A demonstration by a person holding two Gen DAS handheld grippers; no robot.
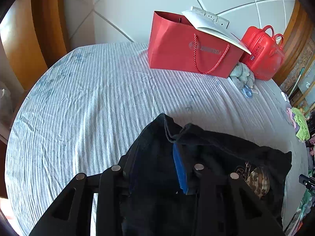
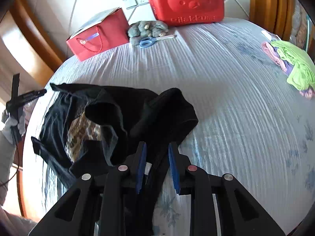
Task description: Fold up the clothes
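Clothing sits bunched at the near edge of the bed (image 1: 98, 82): a black shirt (image 1: 216, 147) with a brown-and-gold print on its front, crumpled and partly lifted off the striped pale-blue sheet.

In the left wrist view, the left gripper (image 1: 157, 169) is buried in the dark cloth — one blue finger pad (image 1: 180, 169) shows, the other side is covered by fabric, and the cloth is bunched tight between them, so the fingers look clenched on the shirt.

In the right wrist view, the right gripper (image 2: 157, 165) has its two blue-lined fingers (image 2: 173, 169) set a little apart with a fold of the shirt (image 2: 110, 118) running down between them; whether they truly pinch the cloth or only straddle it, I cannot tell. The left gripper (image 2: 21, 98) appears at the far left edge of this view, beside the shirt's left side.

At the far side of the bed, against the white padded headboard, stand a red paper bag (image 1: 189, 47) with a rope handle and a red case (image 2: 185, 0) with a bear face moulded on it. Between them lie a grey plush toy (image 2: 147, 30) and blue-handled scissors (image 2: 151, 41). A green garment (image 2: 297, 66) lies with pink and purple ones at the right edge of the bed — well apart from the shirt.
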